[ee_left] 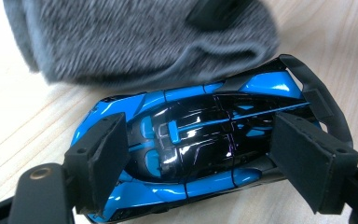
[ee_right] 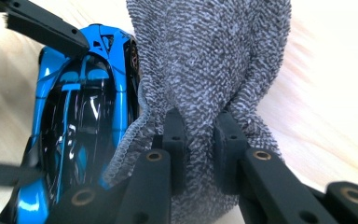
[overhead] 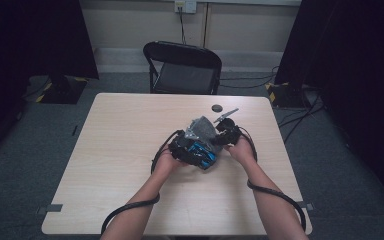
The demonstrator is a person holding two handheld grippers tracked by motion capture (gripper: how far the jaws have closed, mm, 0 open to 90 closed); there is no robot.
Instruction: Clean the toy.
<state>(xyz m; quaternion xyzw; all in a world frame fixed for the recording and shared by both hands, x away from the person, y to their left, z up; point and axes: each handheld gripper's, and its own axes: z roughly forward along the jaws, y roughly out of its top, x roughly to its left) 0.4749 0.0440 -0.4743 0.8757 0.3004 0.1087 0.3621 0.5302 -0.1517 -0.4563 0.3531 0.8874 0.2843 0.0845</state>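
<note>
Pinching a bunched grey cloth [ee_right: 205, 70] tight between its jaws, the right tool [ee_right: 200, 154] wipes beside a blue-and-black toy car [ee_left: 191, 149], which the left tool [ee_left: 214, 161] clamps lengthwise on the worktop [overhead: 130, 140]. Good practice: keep the car pinned, drag the cloth lightly along the glossy body, and steer clear of the rear wing.

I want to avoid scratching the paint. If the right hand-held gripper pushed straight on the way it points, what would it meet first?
Probably just the grey cloth that the right hand-held gripper is pinching, bunched ahead of its jaws. The blue toy car lies off to the side, beside the cloth, though depth is hard to judge.
</note>
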